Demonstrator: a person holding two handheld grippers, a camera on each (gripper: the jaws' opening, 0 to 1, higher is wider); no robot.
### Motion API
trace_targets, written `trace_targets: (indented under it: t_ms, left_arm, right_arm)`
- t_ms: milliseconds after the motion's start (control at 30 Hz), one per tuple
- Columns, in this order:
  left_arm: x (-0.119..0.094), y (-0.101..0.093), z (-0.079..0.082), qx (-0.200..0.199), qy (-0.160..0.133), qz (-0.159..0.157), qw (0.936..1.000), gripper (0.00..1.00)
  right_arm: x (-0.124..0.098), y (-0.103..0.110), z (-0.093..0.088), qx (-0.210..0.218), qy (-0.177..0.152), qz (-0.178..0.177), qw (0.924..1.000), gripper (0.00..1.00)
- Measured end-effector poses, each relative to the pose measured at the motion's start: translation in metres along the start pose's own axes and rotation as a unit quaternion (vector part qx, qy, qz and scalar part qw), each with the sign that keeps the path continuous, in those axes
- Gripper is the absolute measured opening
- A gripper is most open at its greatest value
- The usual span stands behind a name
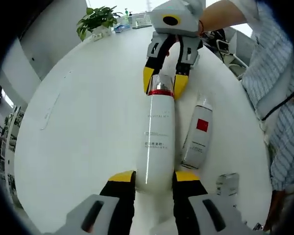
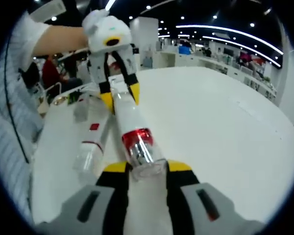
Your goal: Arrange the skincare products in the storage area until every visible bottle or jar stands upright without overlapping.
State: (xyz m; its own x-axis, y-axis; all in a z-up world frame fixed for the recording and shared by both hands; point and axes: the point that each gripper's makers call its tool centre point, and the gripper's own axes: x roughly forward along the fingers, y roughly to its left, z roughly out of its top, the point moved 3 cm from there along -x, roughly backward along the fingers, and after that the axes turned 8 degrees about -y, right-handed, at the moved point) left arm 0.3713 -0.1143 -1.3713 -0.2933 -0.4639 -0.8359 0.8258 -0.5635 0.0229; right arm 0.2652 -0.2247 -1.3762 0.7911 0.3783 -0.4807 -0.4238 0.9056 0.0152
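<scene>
Spanning a white desk (image 1: 88, 122), a tall white bottle (image 1: 157, 147) lies flat, left gripper (image 1: 154, 182) clamping its base, right gripper (image 2: 146, 171) clamping its clear cap (red band below). Smaller white bottle (image 1: 198, 137) lies just beside.

Bright, even light washes the white table (image 1: 88, 122), and a thin glare streak runs down the tall white bottle (image 1: 156, 147). Ceiling strip lights (image 2: 225, 30) glow against a dark ceiling. Fisheye curvature bends the edges, where detail softens.
</scene>
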Motion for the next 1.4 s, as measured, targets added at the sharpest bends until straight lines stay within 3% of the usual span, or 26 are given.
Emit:
trace_targets:
  t_ms: [100, 133, 167, 300, 533, 800, 933, 1100, 1233, 1333, 1400]
  left_arm:
    - [0.004, -0.001, -0.002, -0.028, -0.007, -0.011, 0.9995, 0.29]
    - [0.005, -0.003, 0.0, -0.062, -0.023, -0.015, 0.9977, 0.29]
    - [0.004, -0.002, -0.002, -0.035, -0.026, -0.015, 0.999, 0.29]
    - [0.004, -0.004, -0.001, -0.043, -0.034, -0.008, 0.9985, 0.29]
    - [0.005, -0.006, -0.003, -0.063, -0.059, 0.002, 0.9963, 0.29]
    - [0.006, -0.007, -0.002, -0.074, -0.072, 0.013, 0.9946, 0.3]
    - [0.005, -0.007, -0.003, -0.084, -0.089, 0.02, 0.9923, 0.3]
    - [0.005, -0.007, -0.005, -0.102, -0.128, 0.029, 0.986, 0.3]
    - [0.006, -0.008, -0.004, -0.107, -0.135, 0.035, 0.9844, 0.3]
    - [0.007, -0.008, -0.004, -0.108, -0.135, 0.037, 0.9843, 0.3]
    - [0.007, -0.008, -0.004, -0.109, -0.136, 0.037, 0.984, 0.3]
  right_arm:
    - [0.0, 0.0, 0.0, 0.004, -0.005, -0.004, 1.0, 0.28]
    - [0.0, -0.002, 0.0, 0.009, -0.012, -0.012, 0.9998, 0.28]
    - [0.001, -0.002, -0.001, 0.009, -0.015, -0.014, 0.9997, 0.29]
    - [0.002, -0.002, 0.001, 0.015, -0.017, -0.023, 0.9995, 0.29]
    - [0.002, -0.002, 0.004, 0.03, 0.053, -0.052, 0.9968, 0.28]
    - [-0.01, -0.003, 0.027, 0.032, 0.068, -0.03, 0.9967, 0.28]
    - [-0.02, -0.003, 0.054, 0.044, 0.053, -0.013, 0.9975, 0.28]
    - [-0.025, 0.002, 0.092, 0.055, -0.009, 0.0, 0.9984, 0.29]
    - [-0.023, 0.004, 0.11, 0.07, -0.024, 0.0, 0.9972, 0.28]
    - [-0.02, 0.007, 0.129, 0.092, -0.061, 0.005, 0.9938, 0.27]
    - [-0.015, 0.007, 0.134, 0.073, -0.063, -0.002, 0.9954, 0.27]
